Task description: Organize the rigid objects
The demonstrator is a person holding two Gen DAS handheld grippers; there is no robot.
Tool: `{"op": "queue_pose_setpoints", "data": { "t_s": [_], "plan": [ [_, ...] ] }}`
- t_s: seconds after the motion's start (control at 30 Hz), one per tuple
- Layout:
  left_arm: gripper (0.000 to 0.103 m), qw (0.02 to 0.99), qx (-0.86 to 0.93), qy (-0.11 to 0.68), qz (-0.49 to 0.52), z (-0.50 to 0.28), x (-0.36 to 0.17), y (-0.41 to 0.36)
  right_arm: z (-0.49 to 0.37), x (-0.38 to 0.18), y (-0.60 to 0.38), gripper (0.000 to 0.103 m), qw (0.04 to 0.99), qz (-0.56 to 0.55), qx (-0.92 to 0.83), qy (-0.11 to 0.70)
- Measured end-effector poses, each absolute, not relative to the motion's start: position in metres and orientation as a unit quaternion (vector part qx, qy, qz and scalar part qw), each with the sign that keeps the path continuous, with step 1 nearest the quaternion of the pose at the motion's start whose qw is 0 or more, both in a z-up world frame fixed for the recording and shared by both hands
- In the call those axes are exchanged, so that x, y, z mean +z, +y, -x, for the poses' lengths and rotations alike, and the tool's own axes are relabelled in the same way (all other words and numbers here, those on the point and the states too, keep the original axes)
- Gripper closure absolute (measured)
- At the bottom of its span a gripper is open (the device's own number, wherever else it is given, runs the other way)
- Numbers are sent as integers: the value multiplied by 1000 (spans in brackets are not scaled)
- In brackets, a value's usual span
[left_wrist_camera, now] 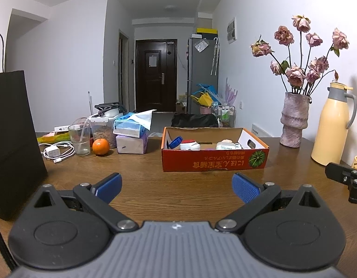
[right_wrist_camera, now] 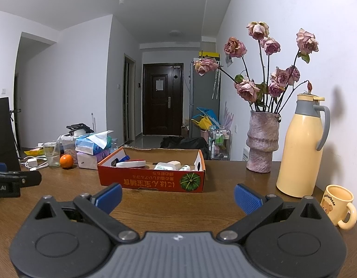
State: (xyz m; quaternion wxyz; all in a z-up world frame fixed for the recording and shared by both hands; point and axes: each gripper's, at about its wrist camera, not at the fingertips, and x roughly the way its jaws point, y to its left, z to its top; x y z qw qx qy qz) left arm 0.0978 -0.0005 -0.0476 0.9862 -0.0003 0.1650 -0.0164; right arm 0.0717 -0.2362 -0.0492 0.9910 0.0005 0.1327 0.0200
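Hovering with both tongs spread wide and empty over the bench, short of the orange cardboard box.

Left tongs and right tongs hold nothing. Small rigid items already lie inside the box: a blue-capped piece, a red-and-white case, a white bottle. They look like light, stiff, smooth plastic (probably slippery), best pinched across their flat sides. The yellow mug near the right tongs seems breakable; take its rim or handle.
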Motion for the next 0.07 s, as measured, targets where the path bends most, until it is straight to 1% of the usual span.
{"op": "queue_pose_setpoints", "data": {
  "t_s": [0.07],
  "plan": [
    [0,986,-19,166,2,-99,-48,0,-71,-50,-236,0,991,-1,21,133]
  ]
}}
